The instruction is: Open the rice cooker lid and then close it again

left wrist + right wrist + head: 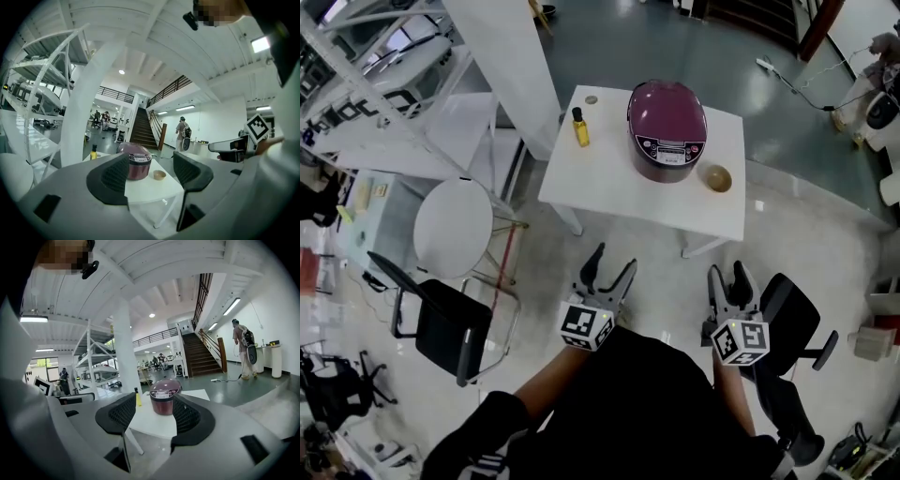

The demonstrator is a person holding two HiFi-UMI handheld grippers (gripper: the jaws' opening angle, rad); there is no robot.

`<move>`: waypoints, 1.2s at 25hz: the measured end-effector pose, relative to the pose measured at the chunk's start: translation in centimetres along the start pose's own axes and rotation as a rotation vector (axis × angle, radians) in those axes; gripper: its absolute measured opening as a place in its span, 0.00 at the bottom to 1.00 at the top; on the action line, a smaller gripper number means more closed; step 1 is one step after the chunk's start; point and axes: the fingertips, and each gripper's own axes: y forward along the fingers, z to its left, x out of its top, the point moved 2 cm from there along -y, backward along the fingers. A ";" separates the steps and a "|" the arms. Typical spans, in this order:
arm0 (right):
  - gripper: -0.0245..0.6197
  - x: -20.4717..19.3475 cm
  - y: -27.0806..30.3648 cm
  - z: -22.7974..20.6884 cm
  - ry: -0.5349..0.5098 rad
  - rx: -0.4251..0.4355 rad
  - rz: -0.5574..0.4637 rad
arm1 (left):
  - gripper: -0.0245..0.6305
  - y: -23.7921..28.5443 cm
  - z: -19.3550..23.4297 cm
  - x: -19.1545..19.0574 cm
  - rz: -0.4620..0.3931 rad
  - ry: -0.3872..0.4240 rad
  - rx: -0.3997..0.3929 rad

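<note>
Left tool (614, 259), right tool (728, 273): jaws apart | rice cooker (667, 127) panel faces tools

Bright, even indoor light from a ceiling panel (260, 44) and a strip lamp (232, 306). The white bench (609, 187) is nearly overexposed; the glossy floor (825, 225) carries soft reflections. Both gripper views bend strongly toward the edges, with black corners; my fingers (117, 417), close to the lens, look slightly soft. Shadows are faint.

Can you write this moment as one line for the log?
rice cooker: lid shut, on table | left gripper: open, empty, short of table | right gripper: open, empty, short of table
</note>
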 end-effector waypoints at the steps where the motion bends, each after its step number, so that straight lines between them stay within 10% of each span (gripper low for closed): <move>1: 0.40 0.1 1.3 0.5 -0.002 0.007 0.008 | 0.45 0.6 0.9 0.2 0.001 -0.004 -0.002; 15: 0.40 0.6 12.7 5.3 -0.035 0.034 0.087 | 0.45 7.5 8.7 0.5 0.042 -0.032 -0.109; 30: 0.40 -0.4 15.2 5.9 -0.031 0.091 0.132 | 0.45 7.4 10.4 0.0 0.042 -0.048 -0.052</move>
